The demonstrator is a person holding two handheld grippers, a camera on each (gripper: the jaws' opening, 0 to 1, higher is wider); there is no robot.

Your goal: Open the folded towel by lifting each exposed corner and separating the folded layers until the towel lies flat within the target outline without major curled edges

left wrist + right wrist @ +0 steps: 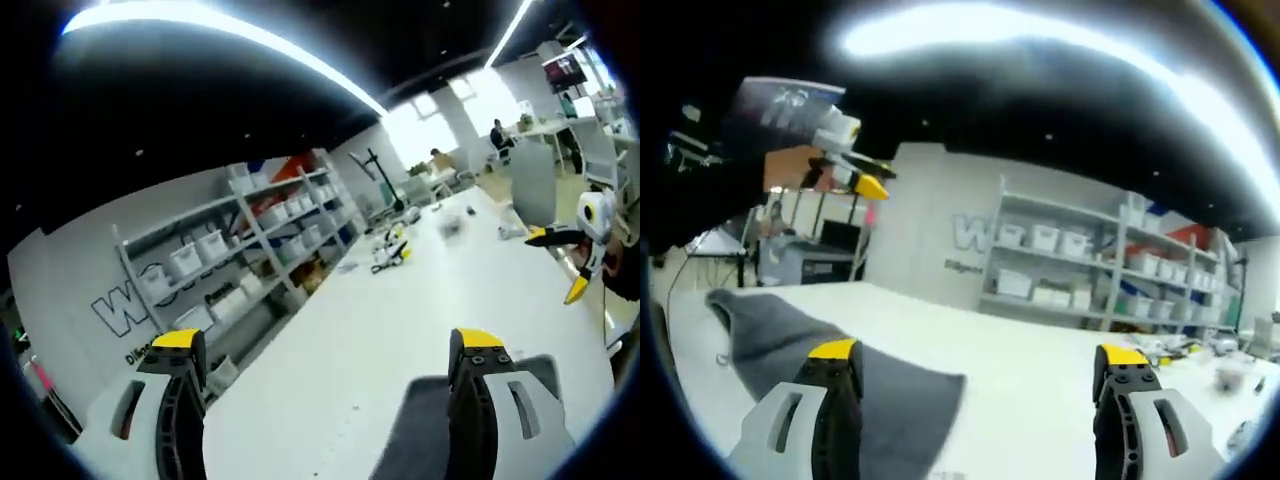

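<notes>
**Both grippers up, off the towel**

Left gripper jaws wide apart, empty; right gripper same. Grey towel lies on the white surface, below and left of the right gripper, running away leftward. Left gripper looks nearer. Towel's near edge cut off; folds and target outline not discernible.

- Left gripper: two light grey jaws with black inner faces, yellow caps on the tips and a slot in each outer side.
- Right gripper: same build, grey jaws, black insides, yellow tips, with small screw holes under the caps.
- Seen from the other side, each has a white body and yellow-tipped black jaws.
</notes>
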